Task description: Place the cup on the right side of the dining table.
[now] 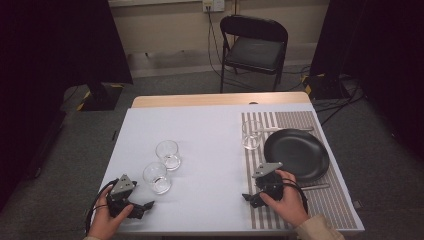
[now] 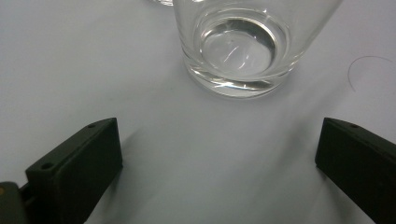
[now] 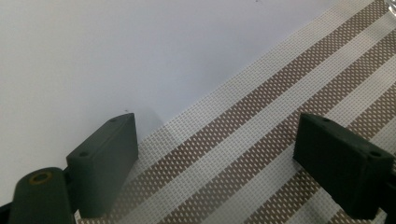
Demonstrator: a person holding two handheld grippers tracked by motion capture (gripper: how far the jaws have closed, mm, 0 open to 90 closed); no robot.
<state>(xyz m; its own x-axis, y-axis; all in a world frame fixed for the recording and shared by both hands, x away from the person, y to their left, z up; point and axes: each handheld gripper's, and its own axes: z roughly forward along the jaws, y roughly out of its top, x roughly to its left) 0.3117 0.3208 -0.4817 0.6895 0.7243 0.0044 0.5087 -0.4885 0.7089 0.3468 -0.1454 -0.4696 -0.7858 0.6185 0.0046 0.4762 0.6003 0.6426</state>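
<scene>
Two empty clear glasses stand on the white table: the near glass (image 1: 157, 177) (image 2: 238, 46) and a second glass (image 1: 168, 154) just behind it. My left gripper (image 1: 140, 197) (image 2: 219, 154) is open close in front of the near glass, and its jaws hold nothing. A third glass (image 1: 252, 134) stands at the left edge of the striped placemat (image 1: 300, 120) (image 3: 280, 107), beside a black plate (image 1: 296, 154). Over the placemat's near left edge, my right gripper (image 1: 255, 187) (image 3: 224, 154) is open with nothing between its jaws.
A piece of cutlery (image 1: 282, 129) lies behind the plate and another piece of cutlery (image 1: 316, 186) in front of it. A black folding chair (image 1: 255, 47) stands beyond the table's far edge. Dark curtains hang at both sides. Cables run on the floor at the right.
</scene>
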